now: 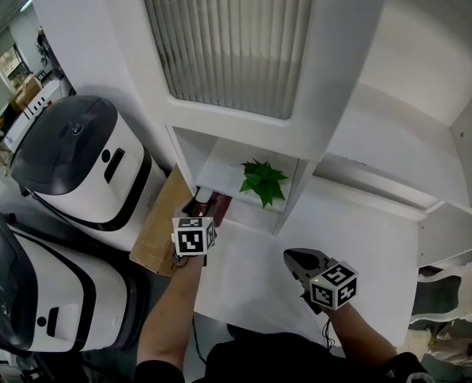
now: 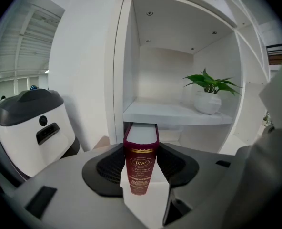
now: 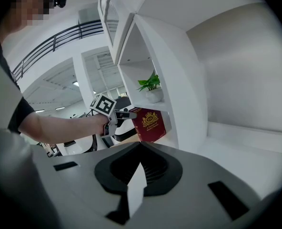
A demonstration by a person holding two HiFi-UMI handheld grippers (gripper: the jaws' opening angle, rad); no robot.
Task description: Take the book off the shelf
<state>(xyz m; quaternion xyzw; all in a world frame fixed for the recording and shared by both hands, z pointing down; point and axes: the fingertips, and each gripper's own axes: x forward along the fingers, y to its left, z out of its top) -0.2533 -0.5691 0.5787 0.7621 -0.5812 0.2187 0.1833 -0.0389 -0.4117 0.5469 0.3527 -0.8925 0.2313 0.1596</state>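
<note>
Right gripper (image 3: 137,187), fingers pressed together on nothing; left gripper (image 2: 143,187) pinching the spine of a maroon, gilt-lettered hardback book (image 2: 141,159), judged stiff, fairly heavy and slick-covered, best clamped across both boards, at the mouth of the white lower compartment (image 2: 198,136); upper compartment (image 2: 165,75) holds one green plant in a white pot (image 2: 208,99).

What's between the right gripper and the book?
Nothing. In the head view only a bare white surface lies between the right gripper and the book.

maroon book (image 2: 141,163), white shelf (image 2: 174,113), green plant (image 2: 208,84)
</note>
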